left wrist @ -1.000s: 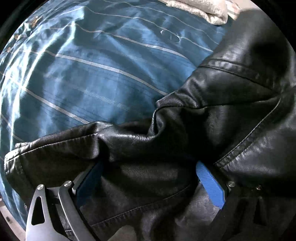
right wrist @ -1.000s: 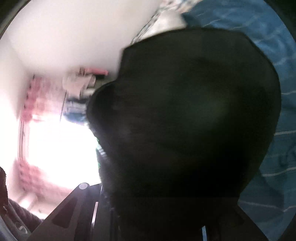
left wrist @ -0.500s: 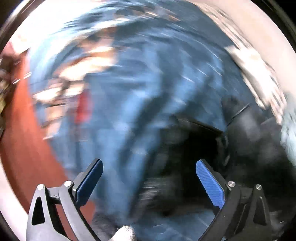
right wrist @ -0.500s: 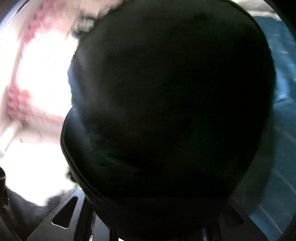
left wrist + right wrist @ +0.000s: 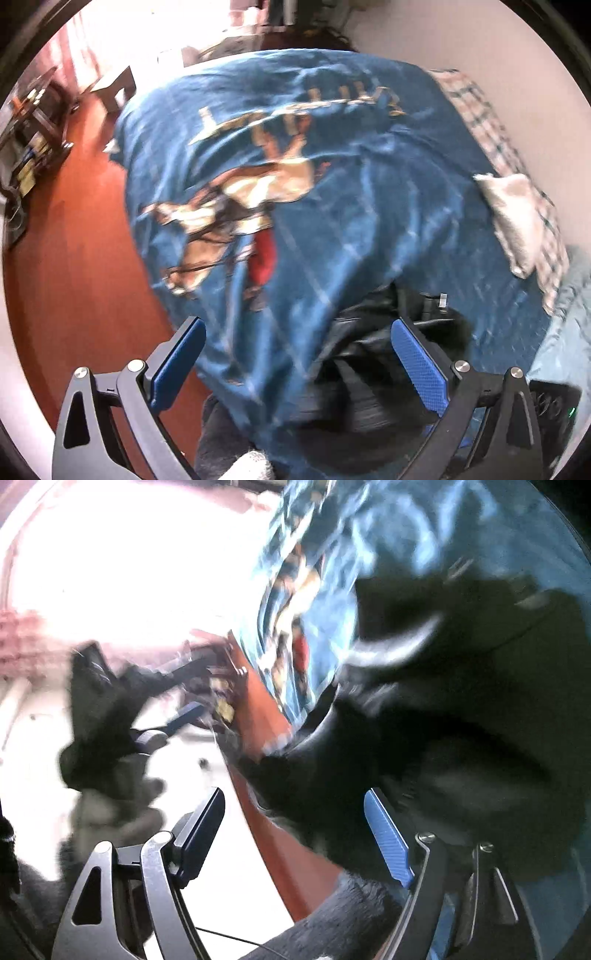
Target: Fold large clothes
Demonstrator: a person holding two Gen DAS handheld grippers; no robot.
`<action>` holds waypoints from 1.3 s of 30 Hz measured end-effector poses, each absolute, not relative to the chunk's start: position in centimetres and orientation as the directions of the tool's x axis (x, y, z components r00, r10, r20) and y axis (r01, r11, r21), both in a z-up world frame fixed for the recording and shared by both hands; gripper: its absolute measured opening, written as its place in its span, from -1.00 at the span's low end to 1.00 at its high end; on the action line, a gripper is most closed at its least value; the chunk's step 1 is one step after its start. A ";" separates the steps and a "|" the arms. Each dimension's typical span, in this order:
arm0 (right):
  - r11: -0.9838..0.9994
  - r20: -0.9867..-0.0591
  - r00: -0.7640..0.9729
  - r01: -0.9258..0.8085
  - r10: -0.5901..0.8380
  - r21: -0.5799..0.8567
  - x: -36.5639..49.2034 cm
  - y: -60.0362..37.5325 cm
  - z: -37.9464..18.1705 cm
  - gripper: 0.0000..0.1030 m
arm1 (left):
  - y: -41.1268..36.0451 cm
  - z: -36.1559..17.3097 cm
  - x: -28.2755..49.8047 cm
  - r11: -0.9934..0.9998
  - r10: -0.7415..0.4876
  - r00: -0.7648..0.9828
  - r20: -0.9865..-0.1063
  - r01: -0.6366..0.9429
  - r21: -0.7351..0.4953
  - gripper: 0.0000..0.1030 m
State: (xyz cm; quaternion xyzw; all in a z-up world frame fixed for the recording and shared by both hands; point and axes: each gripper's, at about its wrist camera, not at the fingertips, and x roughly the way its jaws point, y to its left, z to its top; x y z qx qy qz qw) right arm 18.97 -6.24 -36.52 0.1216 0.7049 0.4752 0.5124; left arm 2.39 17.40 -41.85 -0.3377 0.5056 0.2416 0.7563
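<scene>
Blue bedspread [image 5: 369,206] (horse print) covers the bed above red floor [image 5: 74,258]. Both my left gripper [image 5: 299,354] and right gripper [image 5: 295,830] gape empty; black jacket [image 5: 369,369] lies crumpled just beyond them.

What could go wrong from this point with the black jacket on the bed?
1. The black jacket lies bunched near the near edge of the blue bedspread, above the red floor; it may slide off.
2. Both the left gripper and the right gripper are open and hold nothing, so the half-made fold could spring apart.
3. Both views are blurred, so any regrasp could miss the intended seam.
</scene>
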 end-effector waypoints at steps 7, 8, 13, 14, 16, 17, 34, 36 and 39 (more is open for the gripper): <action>0.728 -0.752 -0.321 -0.217 0.575 0.650 27.8 -16.5 -43.1 0.55 | 11.2 -48.2 5.7 0.803 0.010 0.252 -0.968 -0.578 -0.142 1.00; 0.714 -0.728 -0.361 -0.200 0.583 0.671 29.2 -16.8 -45.0 0.55 | 10.1 -50.5 5.9 0.827 0.021 0.205 -0.979 -0.553 -0.098 1.00; 0.519 -0.480 -0.547 -0.094 0.686 0.849 29.7 -15.3 -53.4 0.80 | 8.6 -54.6 5.5 0.876 0.051 0.169 -0.984 -0.481 -0.037 1.00; 0.490 -0.443 -0.572 -0.080 0.690 0.868 29.7 -14.6 -54.0 0.80 | 8.9 -54.7 5.5 0.873 0.038 0.171 -0.985 -0.485 -0.051 1.00; 0.445 -0.405 -0.613 -0.096 0.679 0.891 30.1 -12.6 -54.5 0.81 | 9.8 -54.7 5.8 0.871 0.024 0.175 -0.984 -0.487 -0.065 1.00; 0.432 -0.407 -0.622 -0.121 0.669 0.894 30.2 -11.7 -54.4 0.81 | 10.1 -54.6 6.0 0.873 0.027 0.172 -0.985 -0.484 -0.060 1.00; 0.532 -0.536 -0.061 0.261 0.842 0.806 31.3 -27.9 -49.4 0.42 | 11.3 -46.7 14.4 0.864 -0.007 0.341 -0.940 -0.471 -0.178 1.00; 0.629 -0.637 -0.087 0.307 0.766 0.715 31.6 -29.5 -49.5 0.46 | 9.9 -46.8 15.1 0.875 -0.019 0.349 -0.937 -0.448 -0.184 1.00; 0.756 -0.763 -0.081 0.238 0.641 0.610 32.1 -31.3 -45.4 0.46 | 7.6 -46.9 16.8 0.893 -0.030 0.355 -0.934 -0.410 -0.184 1.00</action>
